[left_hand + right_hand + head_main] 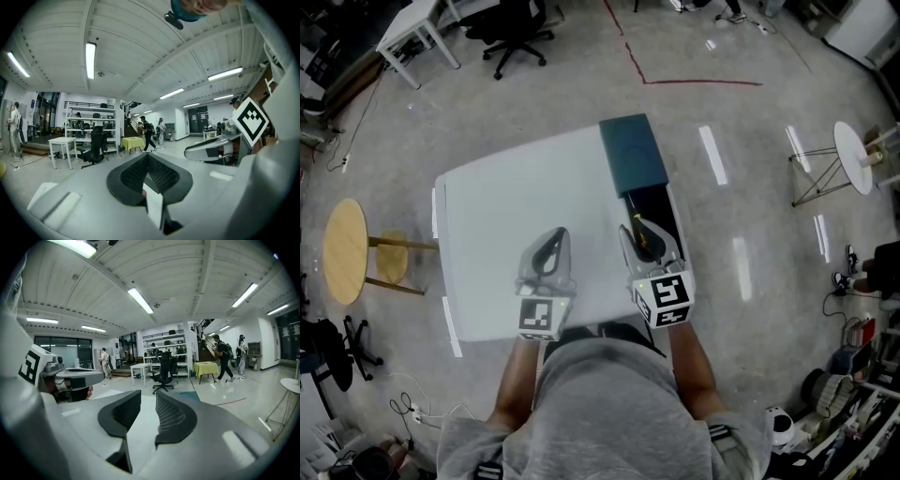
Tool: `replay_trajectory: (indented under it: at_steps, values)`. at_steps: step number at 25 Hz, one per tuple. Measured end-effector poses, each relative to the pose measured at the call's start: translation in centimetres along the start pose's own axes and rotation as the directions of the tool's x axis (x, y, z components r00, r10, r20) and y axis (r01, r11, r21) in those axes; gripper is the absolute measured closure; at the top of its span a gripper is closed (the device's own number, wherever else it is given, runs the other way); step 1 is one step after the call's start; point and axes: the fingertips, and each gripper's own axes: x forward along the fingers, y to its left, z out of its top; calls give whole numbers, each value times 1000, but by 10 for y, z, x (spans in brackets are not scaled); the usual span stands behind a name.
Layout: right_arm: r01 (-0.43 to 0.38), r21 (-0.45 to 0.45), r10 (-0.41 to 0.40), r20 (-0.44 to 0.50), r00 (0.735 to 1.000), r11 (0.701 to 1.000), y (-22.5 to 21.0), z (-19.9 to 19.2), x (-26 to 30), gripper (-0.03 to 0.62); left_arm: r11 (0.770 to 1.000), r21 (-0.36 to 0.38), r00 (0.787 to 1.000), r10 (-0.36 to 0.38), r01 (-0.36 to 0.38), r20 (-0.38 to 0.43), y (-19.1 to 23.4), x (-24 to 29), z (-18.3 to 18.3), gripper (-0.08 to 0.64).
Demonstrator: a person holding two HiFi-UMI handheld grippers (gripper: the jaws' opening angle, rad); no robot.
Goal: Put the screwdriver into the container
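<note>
On the white table (506, 225), a long dark open container (667, 208) runs along the right edge, with a teal lid (633, 155) at its far end. A yellow and black screwdriver (643, 246) shows inside the container, partly hidden by my right gripper (636, 228). That gripper hangs above it, open, with nothing between its pads (148, 401). My left gripper (557, 234) is held over the middle of the table. It is shut and empty, its tips meeting (147, 157). Both gripper views look level across the room, so neither shows the screwdriver.
A round wooden stool (345, 248) stands left of the table. An office chair (511, 37) and a small white table (417, 28) are at the far left. A round white side table (853, 155) is on the right. People walk in the distance (220, 357).
</note>
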Motion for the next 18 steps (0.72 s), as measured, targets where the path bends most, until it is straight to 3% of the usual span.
replay_trajectory:
  at_steps: [18]
  values:
    - [21,-63,-18,42,999,998,33,1,-22,582,999,-8,999,33,-33,19,7,-40,6,548]
